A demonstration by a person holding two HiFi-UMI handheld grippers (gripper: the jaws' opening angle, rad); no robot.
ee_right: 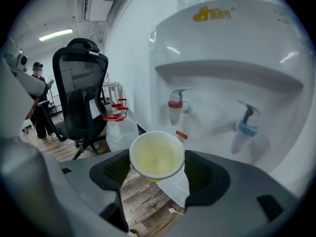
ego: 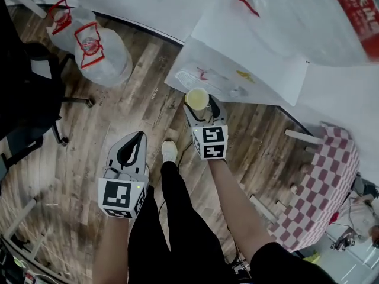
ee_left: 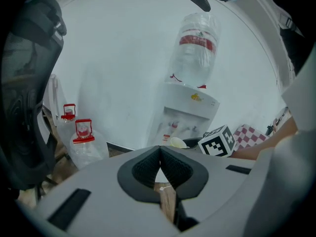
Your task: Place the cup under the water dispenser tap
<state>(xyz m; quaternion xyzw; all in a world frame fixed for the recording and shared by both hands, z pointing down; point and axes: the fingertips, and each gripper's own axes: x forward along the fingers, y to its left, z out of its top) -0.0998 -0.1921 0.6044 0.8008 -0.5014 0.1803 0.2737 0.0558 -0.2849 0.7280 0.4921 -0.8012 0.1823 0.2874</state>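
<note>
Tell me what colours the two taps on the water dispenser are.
The left tap is red, the right tap blue; the right gripper view shows them best.

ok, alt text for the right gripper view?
The right gripper holds a yellowish cup between its jaws, facing a white water dispenser with a red tap and a blue tap. A black office chair and water jugs stand at left.

Even indoor light — fisheye edges, soft blur.
</note>
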